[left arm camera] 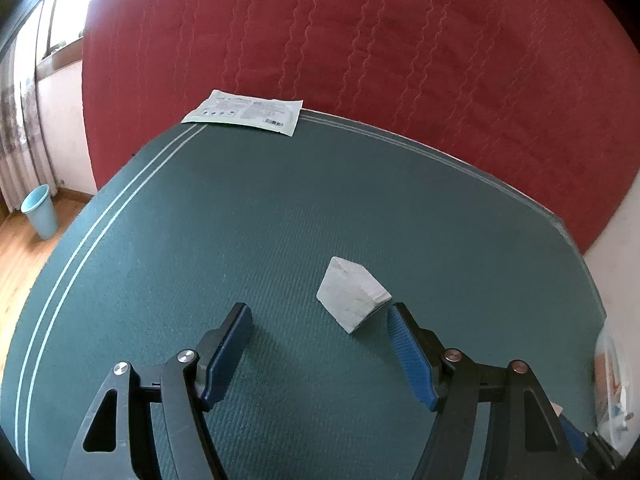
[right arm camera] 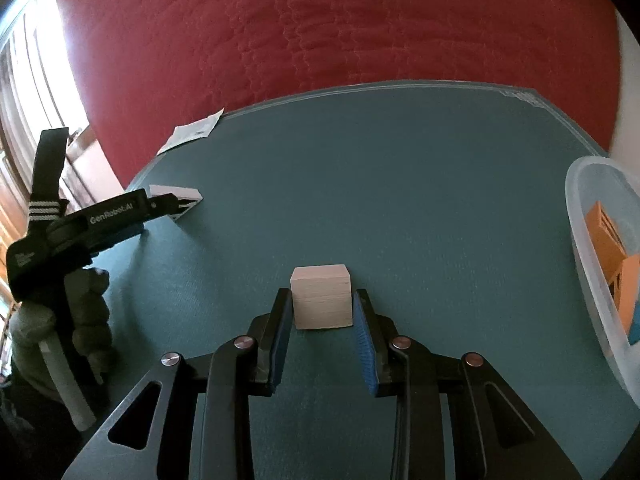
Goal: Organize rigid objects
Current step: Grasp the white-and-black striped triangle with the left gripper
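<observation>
My right claw (right arm camera: 322,300) sat low over the green mat (right arm camera: 400,200), its two fingers narrowed around the pale wooden cube (right arm camera: 321,298). The blue pads (right arm camera: 362,320) stood right at the cube's side faces; whether they were already pressing I could not tell, since the cube still rested on the mat. The clear plastic bin (right arm camera: 592,264) stood well to the right of the cube, with orange blocks (right arm camera: 608,248) already lying in it, so I judged that was where the cube belonged.

My left claw (left arm camera: 320,312) hung wide apart, holding nothing. The white wedge block (left arm camera: 352,294) lay on the mat between its fingertips, much nearer the right-hand finger (left arm camera: 404,336) than the other. In the right wrist view that same wedge showed far to the left of the cube, just past the left claw's tip. A printed paper packet (left arm camera: 244,112) lay at the mat's far edge, well beyond the wedge.

To do the cube well, I reckoned I should close squarely on the flat faces, keeping the pads level so it would not twist, and lift straight before swinging toward the bin. For the wedge, I thought it wise to centre my left claw first; its sloped face could slip out under an uneven squeeze.
</observation>
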`<state>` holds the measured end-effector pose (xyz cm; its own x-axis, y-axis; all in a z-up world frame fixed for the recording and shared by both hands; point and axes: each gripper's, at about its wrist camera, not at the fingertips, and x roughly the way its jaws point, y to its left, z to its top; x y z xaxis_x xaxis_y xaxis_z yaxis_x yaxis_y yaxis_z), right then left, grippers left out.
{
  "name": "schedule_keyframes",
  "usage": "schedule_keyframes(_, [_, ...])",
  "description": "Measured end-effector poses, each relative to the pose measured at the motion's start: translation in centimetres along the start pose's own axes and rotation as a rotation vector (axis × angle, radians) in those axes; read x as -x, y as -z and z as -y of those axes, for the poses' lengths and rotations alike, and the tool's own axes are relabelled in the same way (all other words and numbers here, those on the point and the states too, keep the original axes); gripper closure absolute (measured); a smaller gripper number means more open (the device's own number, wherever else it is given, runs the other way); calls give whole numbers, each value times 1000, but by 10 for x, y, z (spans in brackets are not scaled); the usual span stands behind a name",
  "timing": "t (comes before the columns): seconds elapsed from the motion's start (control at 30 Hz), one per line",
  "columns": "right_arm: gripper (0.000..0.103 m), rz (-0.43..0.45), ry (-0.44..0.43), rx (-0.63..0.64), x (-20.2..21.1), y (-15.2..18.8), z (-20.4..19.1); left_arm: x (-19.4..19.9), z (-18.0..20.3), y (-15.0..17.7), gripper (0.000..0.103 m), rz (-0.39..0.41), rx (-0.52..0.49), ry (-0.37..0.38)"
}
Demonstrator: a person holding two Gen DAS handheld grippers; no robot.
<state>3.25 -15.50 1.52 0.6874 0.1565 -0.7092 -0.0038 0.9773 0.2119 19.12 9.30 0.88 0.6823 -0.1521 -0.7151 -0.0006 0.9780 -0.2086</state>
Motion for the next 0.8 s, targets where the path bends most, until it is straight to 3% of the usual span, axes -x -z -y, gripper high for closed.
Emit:
schedule_keyframes(0.53, [71, 3, -51, -43, 4, 2, 12, -23, 32, -11, 30, -56, -191, -121])
schedule_keyframes(0.8, [71, 4, -61, -49, 6, 2, 14, -19, 47, -5, 58, -45, -273, -103])
